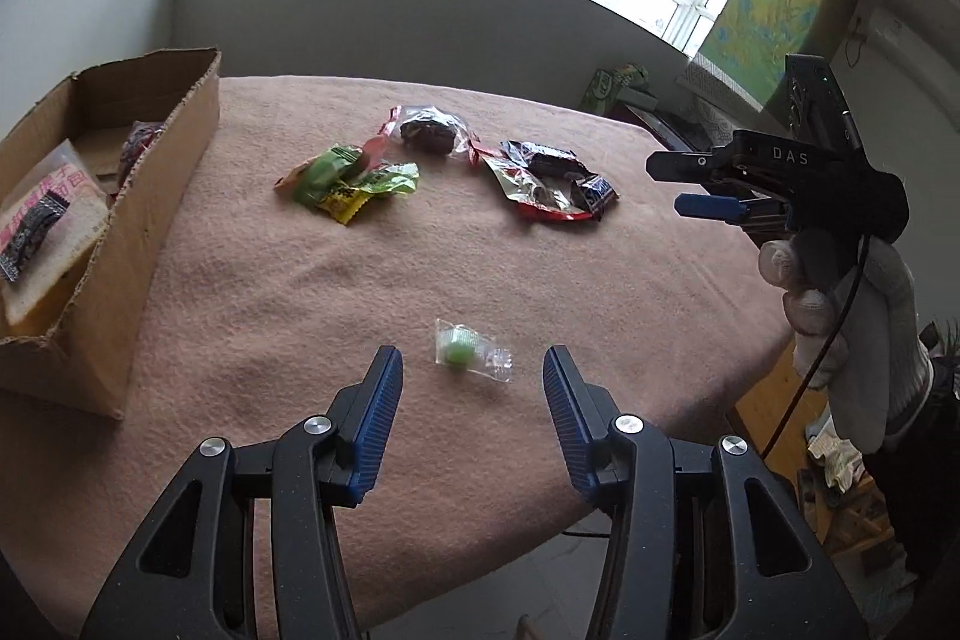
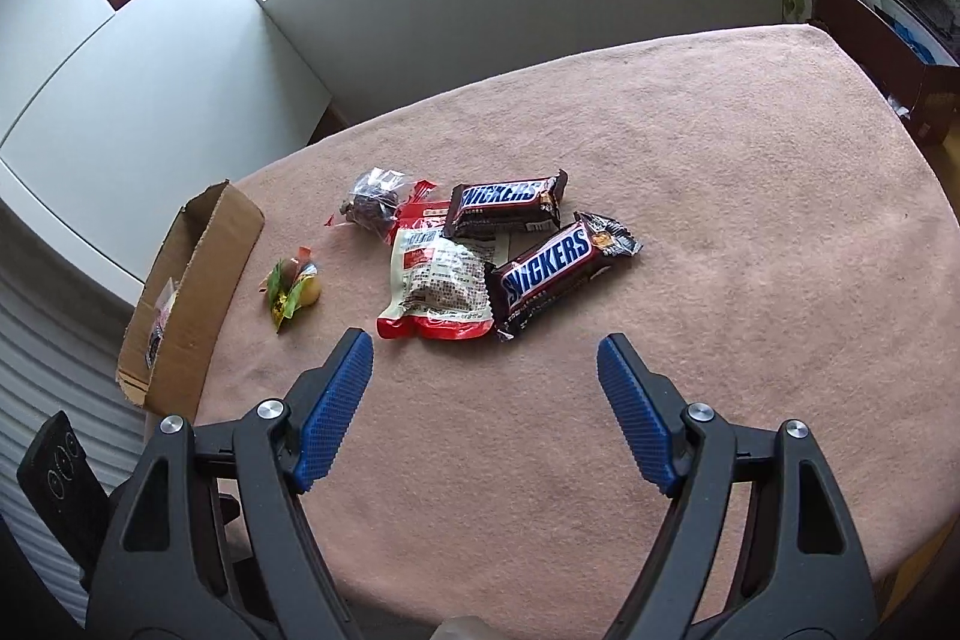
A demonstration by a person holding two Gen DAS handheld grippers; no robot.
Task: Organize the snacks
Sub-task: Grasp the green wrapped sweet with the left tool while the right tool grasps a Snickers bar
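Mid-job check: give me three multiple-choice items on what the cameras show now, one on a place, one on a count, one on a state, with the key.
1. Where does the green candy in the clear wrapper lie?
A. inside the cardboard box
B. on the cloth just ahead of the left claw
C. on top of a Snickers bar

2. How many Snickers bars are on the table?
A. one
B. two
C. four

3. What state is the right claw in?
A. open, holding nothing
B. shut on a bar
C. shut on the red pouch

Key: 1 B, the candy sits alone on the pink cloth between the left claw tips, away from the cardboard box. 2 B, the Snickers bars show side by side. 3 A, the right claw has its fingers spread with bare cloth between.
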